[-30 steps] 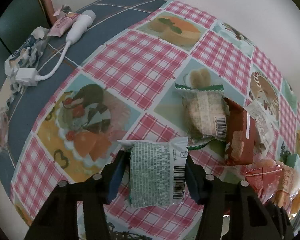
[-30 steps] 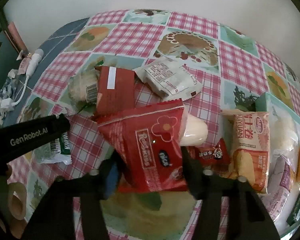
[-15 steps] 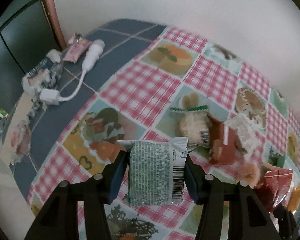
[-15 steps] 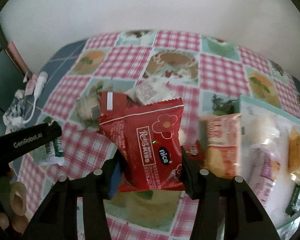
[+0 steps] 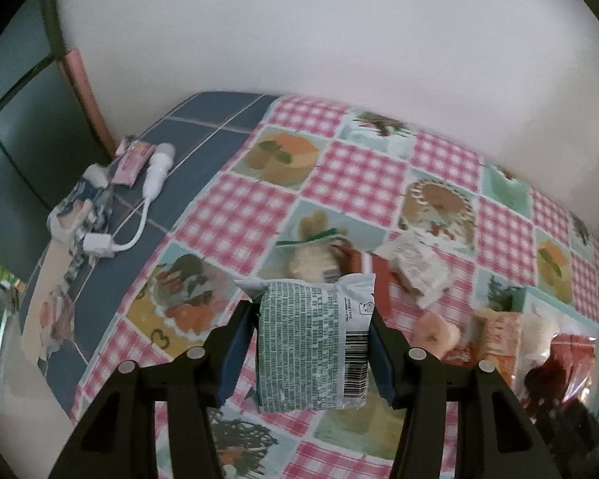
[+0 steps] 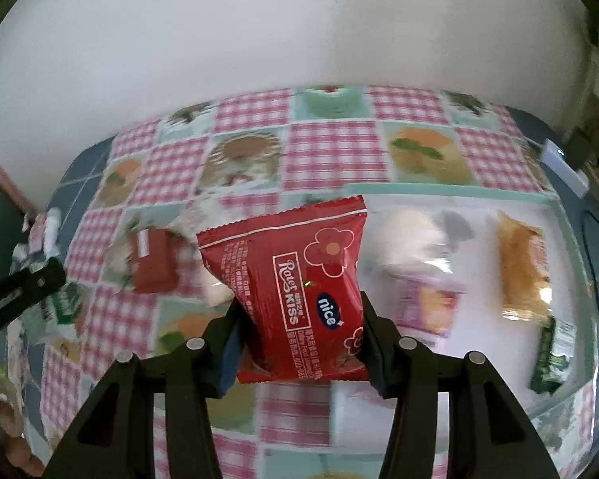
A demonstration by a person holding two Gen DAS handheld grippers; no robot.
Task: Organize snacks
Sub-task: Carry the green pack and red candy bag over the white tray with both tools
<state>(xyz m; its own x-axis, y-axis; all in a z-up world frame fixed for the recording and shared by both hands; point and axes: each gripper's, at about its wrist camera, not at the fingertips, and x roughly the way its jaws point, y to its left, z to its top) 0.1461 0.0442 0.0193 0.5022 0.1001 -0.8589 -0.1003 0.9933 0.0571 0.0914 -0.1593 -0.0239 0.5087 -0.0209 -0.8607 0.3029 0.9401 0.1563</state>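
- Red snack packet (image 6: 295, 299) clamped between the pads of the right gripper (image 6: 299, 343), lifted clear of the tablecloth (image 6: 331, 155), long axis running up and away from the fingers, tilted slightly left at the top.
- Green-and-white packet (image 5: 313, 343) pinched likewise in the left gripper (image 5: 311, 345), upright, crimped top edge away from the fingers, barcode beside the right pad.
- Clear storage bin (image 6: 451, 193) ahead and to the right of the right fingers, its near left rim just behind the red packet's top corner; already holding several wrapped snacks, with open floor in the middle and near side.
- Judged: right hand the nearer to the bin, so a short carry forward and rightward over the rim; left hand further off, the bin only at the far right edge of its view.
- Loose snack pile (image 5: 363, 263) directly beyond the left fingers, between them and the bin; a path above it looks safer than a low sweep.
- White cable (image 5: 139, 215) and small wrappers far to the left, well apart from either route.
- Wall close behind the table; room to move mostly sideways and upward.
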